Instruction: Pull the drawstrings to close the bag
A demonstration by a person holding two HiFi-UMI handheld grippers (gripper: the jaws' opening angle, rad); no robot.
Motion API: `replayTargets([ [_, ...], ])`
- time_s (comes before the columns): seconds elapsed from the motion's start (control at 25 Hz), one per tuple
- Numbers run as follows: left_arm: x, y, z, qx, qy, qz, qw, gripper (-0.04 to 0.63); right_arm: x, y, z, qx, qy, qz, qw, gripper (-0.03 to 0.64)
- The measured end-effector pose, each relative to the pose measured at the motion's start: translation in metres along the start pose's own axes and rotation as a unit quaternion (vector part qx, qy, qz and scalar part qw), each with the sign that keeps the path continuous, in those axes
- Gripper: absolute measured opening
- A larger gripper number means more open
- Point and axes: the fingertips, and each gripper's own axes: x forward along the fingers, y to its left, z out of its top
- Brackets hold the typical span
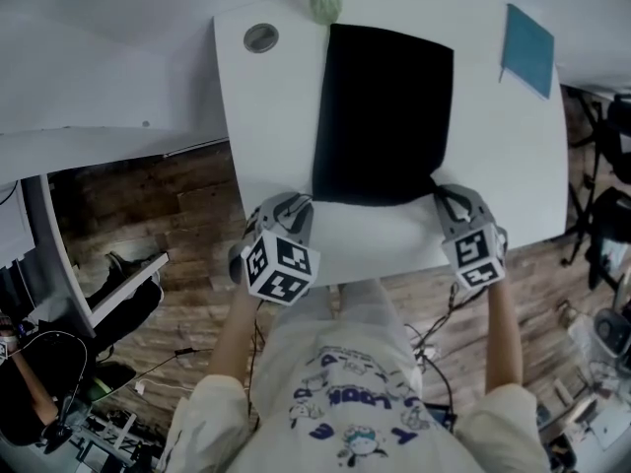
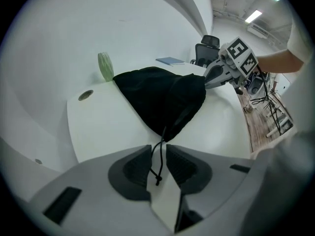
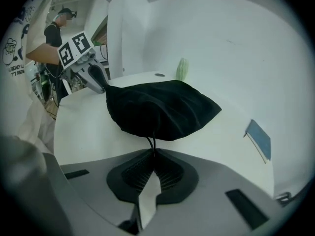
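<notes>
The white desk (image 1: 276,146) takes up most of the space in front of the person. The black bag (image 1: 385,116) lies flat on it, a little right of its middle. The bag's far edge reaches back almost to the desk's rear, and its gathered mouth faces the person, short of the near edge.

The left gripper (image 1: 296,203) sits at the bag's near left corner. The right gripper (image 1: 446,197) sits at the near right corner. Both are low over the front strip of the desk, well apart, with the bag's mouth between them.

A teal booklet (image 1: 527,35) lies near the far right corner, clear of the bag. A ribbed pale green vase (image 1: 326,0) stands upright at the rear edge, just beside the bag's far left corner. A round grey cable cap (image 1: 260,37) is set into the desktop to the vase's left.

The left drawstring (image 2: 160,156) runs out of the bag's corner and hangs loose, knotted end down, between the left fingers (image 2: 135,168). These stand narrowly apart and do not press on it. The right drawstring (image 3: 150,142) leads from the other corner straight into the right fingers (image 3: 170,173), which are closed tight on it.
</notes>
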Motion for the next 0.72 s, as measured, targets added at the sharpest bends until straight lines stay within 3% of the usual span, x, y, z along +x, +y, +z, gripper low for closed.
replayTargets([
  [0.08,-0.001,-0.001,-0.001,-0.006,-0.003,-0.006,1.0,0.078,-0.001,0.003,-0.003,0.021,-0.001,0.008,1.0,0.008],
  [0.16,-0.001,0.001,-0.003,-0.009,0.0,-0.008,0.9999,0.006,-0.003,0.005,-0.004,0.058,-0.007,0.014,0.998,0.006],
  [0.36,-0.008,0.009,-0.008,-0.044,0.006,-0.001,0.999,0.005,-0.016,0.001,-0.001,0.133,-0.037,-0.012,0.99,0.005],
  [0.72,-0.048,0.049,0.005,-0.143,-0.026,0.061,0.9875,0.003,-0.057,-0.03,0.02,0.189,-0.069,-0.124,0.972,0.005],
])
